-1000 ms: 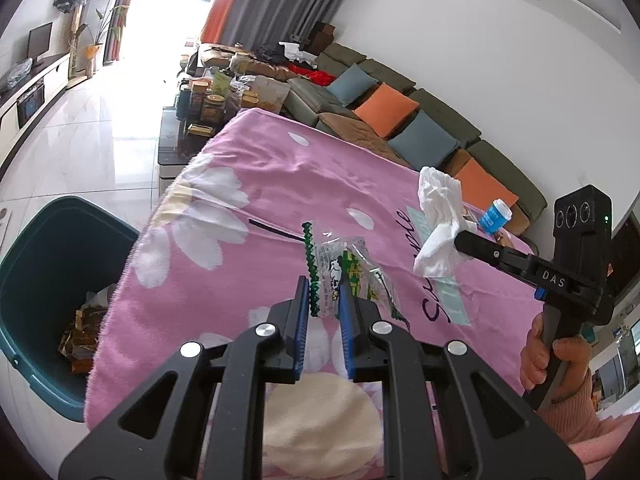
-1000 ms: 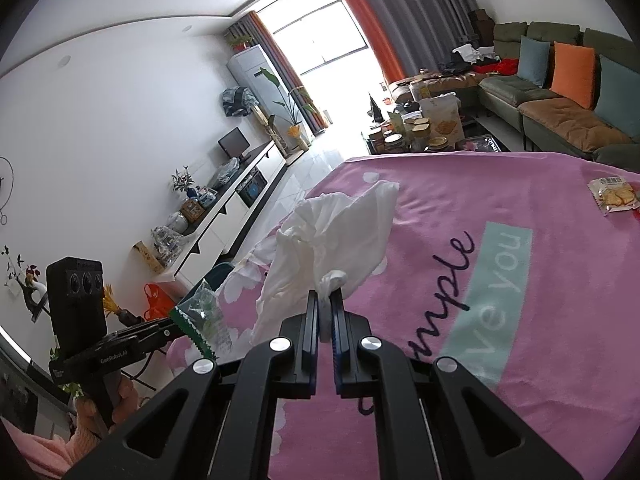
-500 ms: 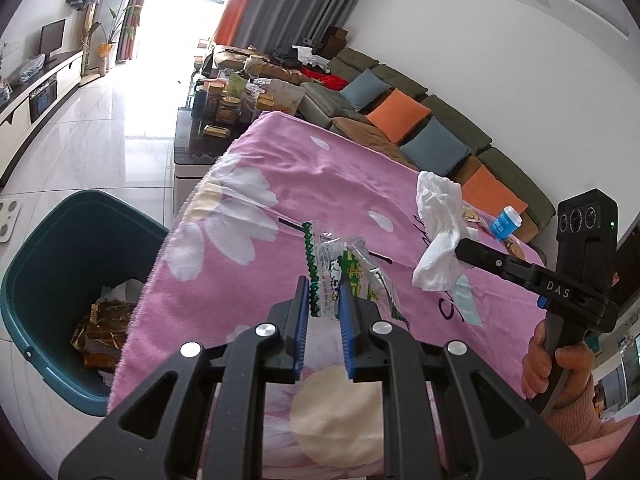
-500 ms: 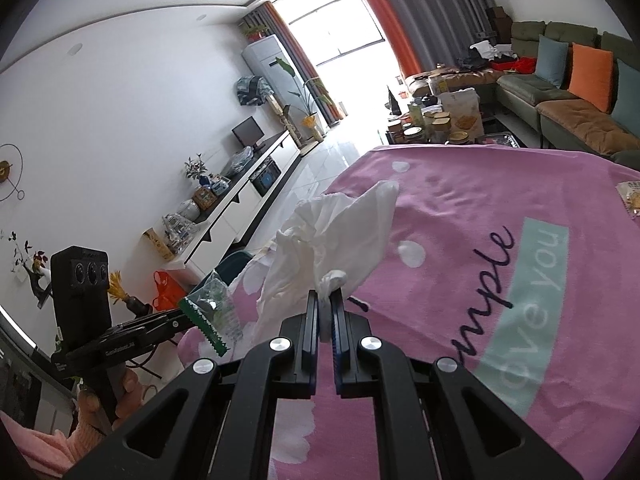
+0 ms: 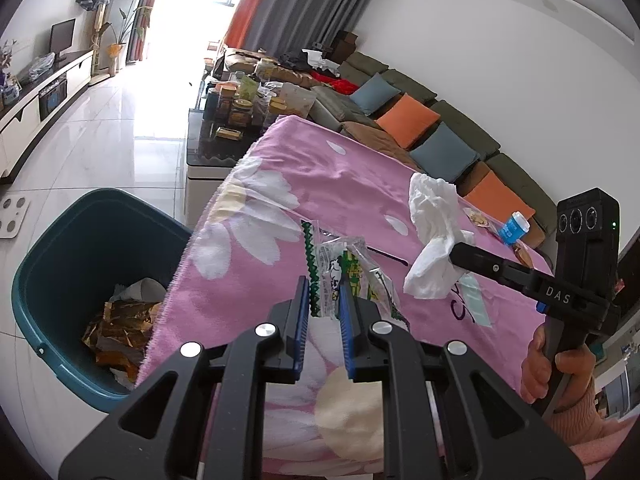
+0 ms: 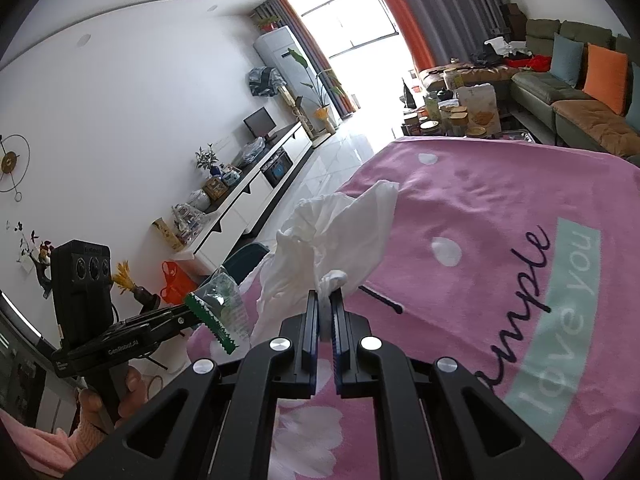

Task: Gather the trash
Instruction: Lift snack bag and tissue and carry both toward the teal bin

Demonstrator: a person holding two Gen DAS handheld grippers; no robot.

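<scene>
My left gripper [image 5: 325,286] is shut on a clear plastic snack wrapper [image 5: 344,272] with a green zigzag edge, held above the pink flowered tablecloth [image 5: 340,184]. From the right wrist view the same wrapper [image 6: 222,306] sticks out of the left gripper [image 6: 188,312] at lower left. My right gripper [image 6: 327,300] is shut on a crumpled white tissue [image 6: 336,232]; in the left wrist view that tissue [image 5: 434,236] hangs from the right gripper [image 5: 454,250] at the right. A teal trash bin [image 5: 52,264] with wrappers inside stands on the floor left of the table.
A small blue-and-white bottle [image 5: 514,230] and a snack packet [image 5: 476,218] lie near the table's far right edge. A coffee table [image 5: 218,148] crowded with jars stands beyond the table, a sofa [image 5: 440,140] behind it. A white TV cabinet [image 6: 256,188] lines the wall.
Both grippers have shifted toward the table's bin-side edge with their loads still held; more of the teal bin's inside shows in the left wrist view now.
</scene>
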